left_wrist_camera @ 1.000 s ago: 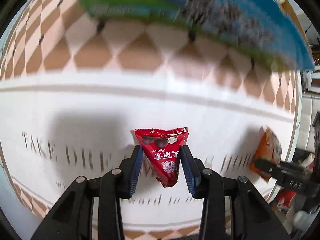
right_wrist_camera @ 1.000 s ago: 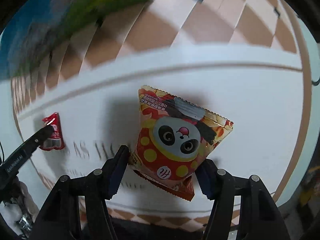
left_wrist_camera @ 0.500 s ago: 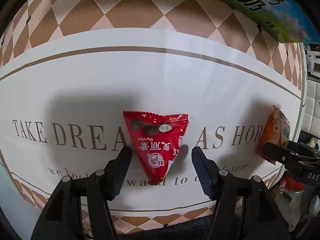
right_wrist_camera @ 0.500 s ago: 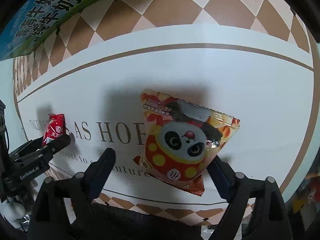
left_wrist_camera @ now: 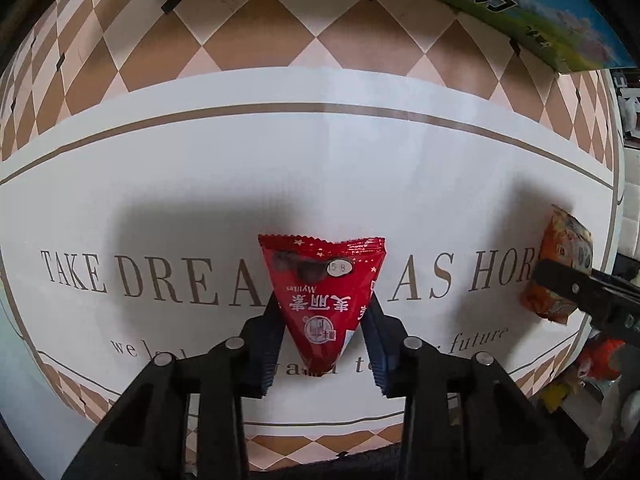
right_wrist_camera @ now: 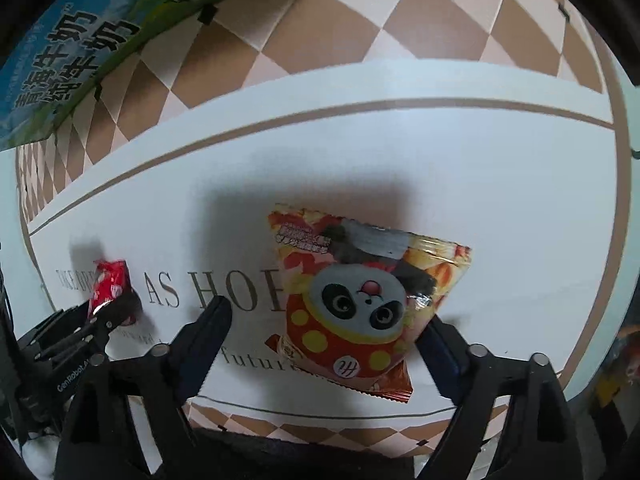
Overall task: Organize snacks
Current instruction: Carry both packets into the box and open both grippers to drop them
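A red triangular snack packet [left_wrist_camera: 324, 300] lies on the white lettered table mat [left_wrist_camera: 320, 168]. My left gripper [left_wrist_camera: 322, 336] is shut on its lower half, fingers pressing both sides. It also shows at the left of the right wrist view [right_wrist_camera: 110, 282]. An orange panda snack bag [right_wrist_camera: 366, 308] lies on the mat between the fingers of my right gripper [right_wrist_camera: 326, 340], which is wide open; the left finger stands well clear of the bag, the right finger is close to its edge. The bag also shows at the right of the left wrist view [left_wrist_camera: 562, 270].
A blue and green milk carton box [left_wrist_camera: 500, 4] lies at the far edge of the checkered cloth [left_wrist_camera: 320, 36]; it also shows in the right wrist view [right_wrist_camera: 80, 36]. Clutter sits beyond the table's right edge [left_wrist_camera: 600, 364].
My left gripper, open half a second ago, has closed on the red packet. My right gripper has stayed wide open around the panda bag it held a second ago.
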The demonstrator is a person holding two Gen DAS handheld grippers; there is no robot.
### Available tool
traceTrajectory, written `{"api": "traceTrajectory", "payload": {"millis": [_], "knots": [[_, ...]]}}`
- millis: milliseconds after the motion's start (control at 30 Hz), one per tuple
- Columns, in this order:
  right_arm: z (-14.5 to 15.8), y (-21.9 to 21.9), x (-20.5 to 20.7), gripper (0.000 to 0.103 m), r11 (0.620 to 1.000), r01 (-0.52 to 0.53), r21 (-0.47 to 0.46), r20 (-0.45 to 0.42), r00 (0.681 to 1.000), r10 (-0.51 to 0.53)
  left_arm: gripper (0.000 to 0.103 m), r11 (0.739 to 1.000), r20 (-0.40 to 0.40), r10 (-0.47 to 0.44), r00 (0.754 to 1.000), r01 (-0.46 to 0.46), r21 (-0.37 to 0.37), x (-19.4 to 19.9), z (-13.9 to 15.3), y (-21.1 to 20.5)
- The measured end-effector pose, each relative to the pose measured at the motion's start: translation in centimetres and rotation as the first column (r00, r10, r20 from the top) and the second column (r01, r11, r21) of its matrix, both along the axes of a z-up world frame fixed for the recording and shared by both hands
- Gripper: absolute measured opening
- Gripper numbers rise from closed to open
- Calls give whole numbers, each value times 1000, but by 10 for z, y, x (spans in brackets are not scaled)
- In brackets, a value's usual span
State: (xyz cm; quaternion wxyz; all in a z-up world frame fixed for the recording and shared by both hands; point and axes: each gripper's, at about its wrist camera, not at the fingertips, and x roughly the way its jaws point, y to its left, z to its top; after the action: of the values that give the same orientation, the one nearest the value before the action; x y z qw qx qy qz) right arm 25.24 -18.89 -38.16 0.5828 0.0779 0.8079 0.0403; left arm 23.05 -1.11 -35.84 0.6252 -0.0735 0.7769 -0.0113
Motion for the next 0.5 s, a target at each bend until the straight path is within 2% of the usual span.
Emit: {"api": "traceTrajectory", "payload": {"millis": [33,67,100,300,500], "knots": [[-6,9,0,77,1000,-10,-9,5,1000,10,33,1000,6,1,1000,-1,-1,-3,2,1],[-5,9,1,62,1000,-21,-23,13,1000,22,33,1000,9,3,1000,-3,-2,-3,2,0],[-3,10,1,56,999,-28,-29,16,999,28,32,1000,12,4,1000,-4,-1,-3,2,-1],[7,14,3,49,998,-63,-20,44,997,64,31,1000,54,4,999,-4,-9,-14,12,1],[32,11,6,48,998,-36,57,76,997,32,31,998,145,17,989,-9,-55,-9,57,-2]]}}
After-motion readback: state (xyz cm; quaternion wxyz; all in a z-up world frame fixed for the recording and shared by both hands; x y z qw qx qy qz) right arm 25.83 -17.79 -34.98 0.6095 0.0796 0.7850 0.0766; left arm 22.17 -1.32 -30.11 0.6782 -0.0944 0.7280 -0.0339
